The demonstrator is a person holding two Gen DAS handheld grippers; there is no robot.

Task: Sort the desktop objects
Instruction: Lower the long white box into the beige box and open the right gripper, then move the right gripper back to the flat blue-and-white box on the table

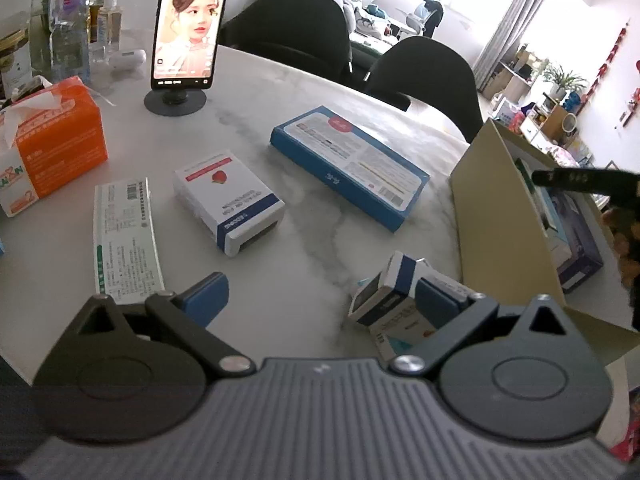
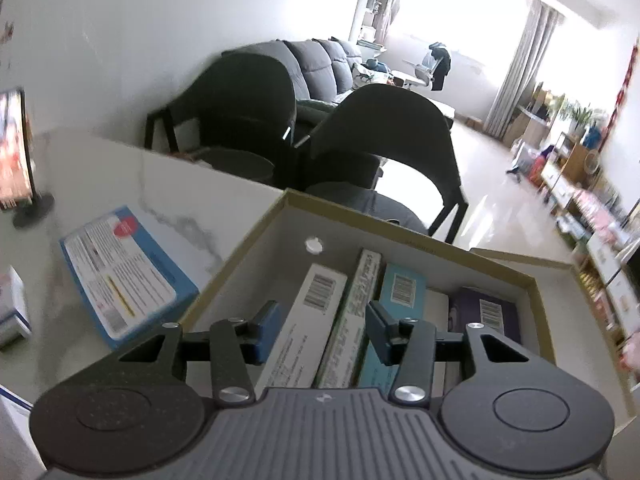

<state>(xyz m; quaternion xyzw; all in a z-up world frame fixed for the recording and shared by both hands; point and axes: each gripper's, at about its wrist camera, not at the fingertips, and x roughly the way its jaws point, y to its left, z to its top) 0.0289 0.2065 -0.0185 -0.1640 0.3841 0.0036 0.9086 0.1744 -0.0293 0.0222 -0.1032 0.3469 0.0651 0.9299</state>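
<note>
The left gripper [image 1: 320, 300] hangs low over the marble tabletop [image 1: 280, 248] with its blue pads spread wide and nothing clamped; a small white-and-blue box [image 1: 390, 290] lies tilted just inside its right pad [image 1: 434, 300], and whether they touch cannot be told. The right gripper [image 2: 320, 328] is over the open cardboard box [image 2: 240, 264], its pads parted and loose on either side of a long white box [image 2: 308, 312] and a green-printed one [image 2: 356, 308] that stand on edge; they do not press on either. Those packs run lengthwise away from the camera, barcodes at the far end, beside a teal box [image 2: 400, 288] and a dark purple box [image 2: 488, 312]. Farther out on the tabletop lie a green-striped white box [image 1: 124, 236] with its long axis running away, a white box with a red fruit picture [image 1: 228, 200] angled to the right, and a flat blue box [image 1: 348, 164] set diagonally. Beyond stand an orange tissue pack [image 1: 56, 148] and a phone on a stand [image 1: 188, 28].
</note>
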